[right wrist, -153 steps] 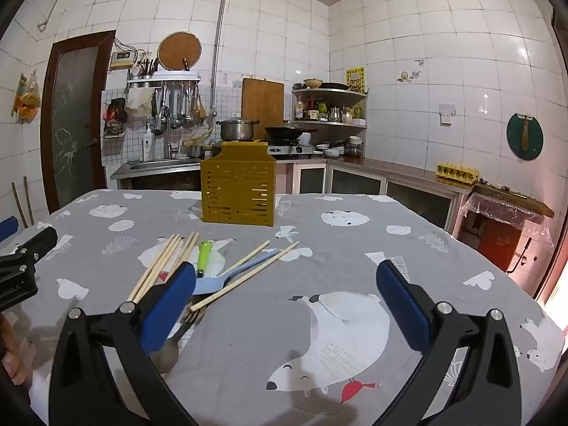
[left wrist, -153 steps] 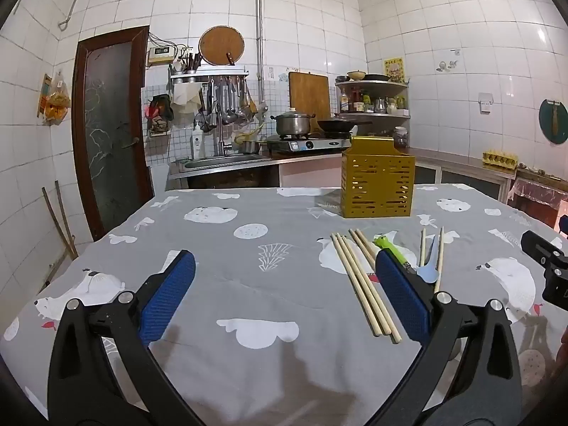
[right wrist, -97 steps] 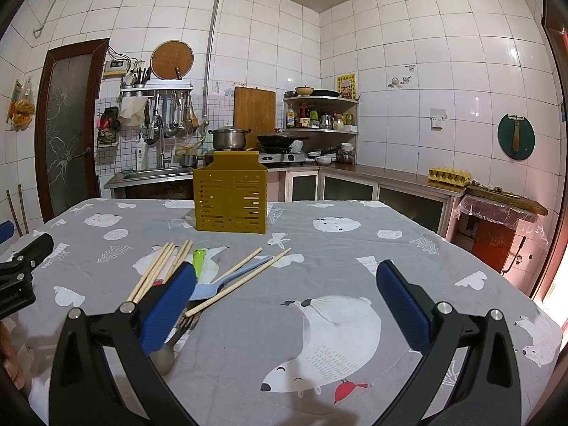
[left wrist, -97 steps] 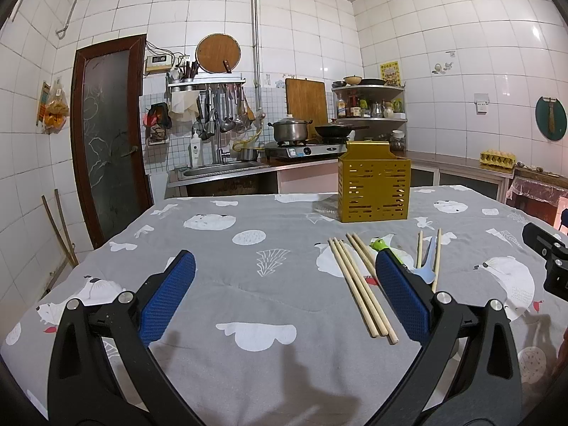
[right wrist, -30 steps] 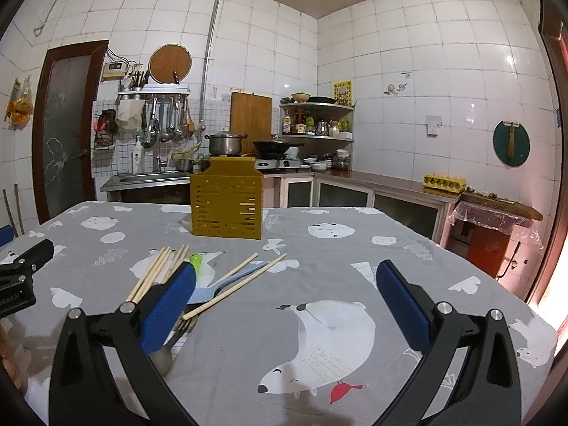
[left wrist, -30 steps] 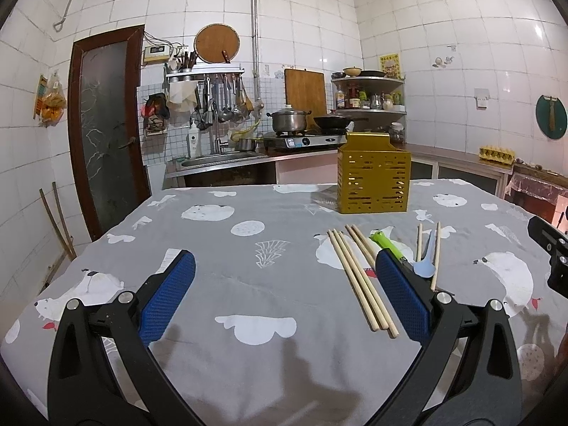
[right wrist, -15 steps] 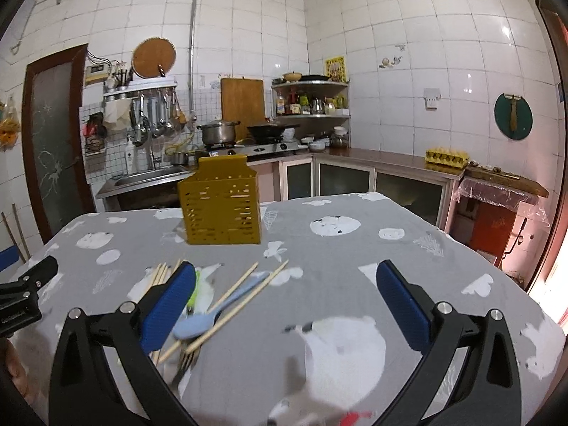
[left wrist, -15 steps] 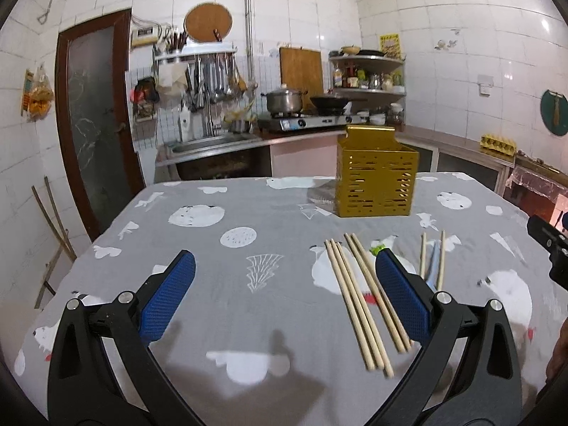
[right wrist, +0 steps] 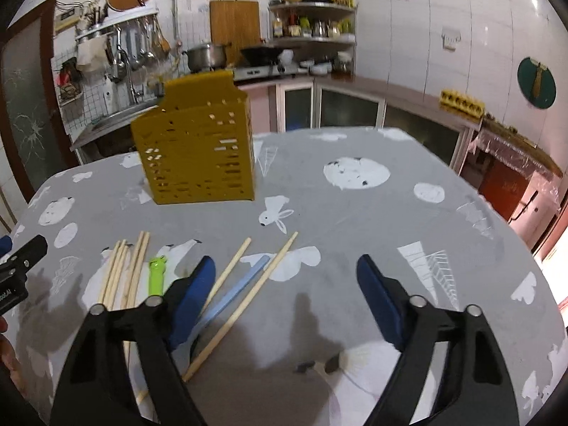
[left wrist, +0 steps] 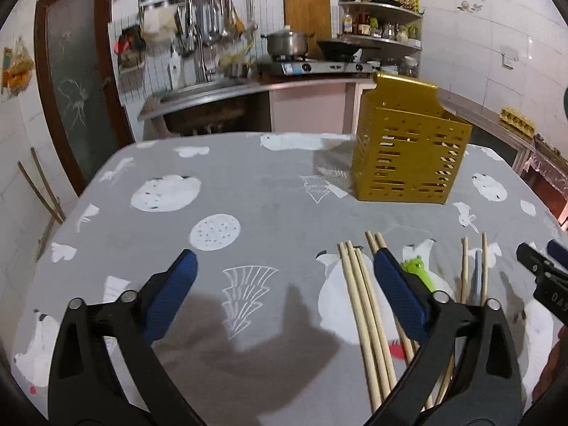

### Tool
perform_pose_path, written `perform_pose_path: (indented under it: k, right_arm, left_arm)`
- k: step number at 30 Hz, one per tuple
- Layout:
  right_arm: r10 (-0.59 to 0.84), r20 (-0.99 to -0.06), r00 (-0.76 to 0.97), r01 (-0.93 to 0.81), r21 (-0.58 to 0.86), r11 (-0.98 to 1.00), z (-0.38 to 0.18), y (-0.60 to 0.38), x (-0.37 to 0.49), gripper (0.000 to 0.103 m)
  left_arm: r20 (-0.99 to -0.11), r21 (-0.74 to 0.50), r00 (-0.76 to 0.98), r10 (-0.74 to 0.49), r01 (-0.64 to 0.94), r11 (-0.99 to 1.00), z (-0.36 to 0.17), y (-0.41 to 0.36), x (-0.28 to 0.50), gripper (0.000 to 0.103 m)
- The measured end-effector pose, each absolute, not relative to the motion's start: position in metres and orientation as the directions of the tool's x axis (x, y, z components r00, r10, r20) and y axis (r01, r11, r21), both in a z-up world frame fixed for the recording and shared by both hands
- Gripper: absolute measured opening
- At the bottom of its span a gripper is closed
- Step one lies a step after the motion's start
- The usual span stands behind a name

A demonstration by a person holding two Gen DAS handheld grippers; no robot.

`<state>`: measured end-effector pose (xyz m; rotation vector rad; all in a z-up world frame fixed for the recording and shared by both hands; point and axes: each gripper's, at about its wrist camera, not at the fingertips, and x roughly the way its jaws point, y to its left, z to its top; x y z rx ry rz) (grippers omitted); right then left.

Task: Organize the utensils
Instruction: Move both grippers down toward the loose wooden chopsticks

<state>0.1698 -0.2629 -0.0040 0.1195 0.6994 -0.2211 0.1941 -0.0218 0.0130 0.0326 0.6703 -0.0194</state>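
A white-tiled kitchen surrounds a table covered by a grey tablecloth (left wrist: pixel 269 191) printed with white bears, circles and trees. Along the far wall run a counter with a sink (left wrist: pixel 198 88), a gas stove (left wrist: pixel 319 66) carrying a steel pot (left wrist: pixel 287 43) and a dark wok (left wrist: pixel 337 48), a hanging rack of utensils, a wooden cutting board (left wrist: pixel 307 16) and a corner shelf (left wrist: pixel 381 37) of bottles. A brown door with frosted glass (left wrist: pixel 76 81) stands at the far left.

On the far right part of the table stands the yellow perforated utensil holder (left wrist: pixel 408 149), upright. Near of it lie the loose utensils: a bundle of wooden chopsticks (left wrist: pixel 362 298) side by side, a green-handled utensil (left wrist: pixel 417 269) just right of them, then a light blue spoon (right wrist: pixel 230 301) between two more single chopsticks (right wrist: pixel 248 298).

The left gripper (left wrist: pixel 284 294) hovers above the cloth with its fingers wide apart and closing; only cloth and the chopstick bundle show between them, unpressed. The right gripper (right wrist: pixel 284 301) has its fingers apart and closing, nothing clamped; its left finger (right wrist: pixel 191 301) overlaps the blue spoon in view.
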Motion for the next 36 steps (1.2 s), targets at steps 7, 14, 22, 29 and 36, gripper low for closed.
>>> perform_pose_path:
  k: [7, 14, 22, 29, 36]
  right_arm:
    - [-0.16, -0.735, 0.658, 0.287, 0.048, 0.957, -0.038, -0.281, 0.214, 0.055]
    - [-0.166, -0.772, 0.613, 0.335, 0.064, 0.94, -0.053, -0.292, 0.237, 0.048]
    - [-0.167, -0.789, 0.591, 0.357, 0.071, 0.931, -0.061, -0.296, 0.248, 0.046]
    - [-0.151, -0.777, 0.612, 0.358, 0.101, 0.928, -0.063, -0.3, 0.247, 0.045]
    - [-0.177, -0.791, 0.586, 0.36, 0.059, 0.931, -0.062, -0.297, 0.253, 0.044]
  left_arm:
    - [-0.714, -0.019, 0.7, -0.029, 0.022, 1.0, -0.016, -0.027, 0.231, 0.079]
    - [-0.761, -0.037, 0.648, -0.024, -0.005, 0.999, -0.035, -0.025, 0.254, 0.074]
    - [-0.782, -0.053, 0.621, -0.053, 0.019, 0.998, -0.044, -0.032, 0.262, 0.06]
    - [-0.797, -0.009, 0.603, -0.032, 0.041, 0.999, -0.053, -0.042, 0.265, 0.054]
    - [-0.814, 0.044, 0.582, 0.001, 0.059, 0.997, -0.053, -0.056, 0.271, 0.051]
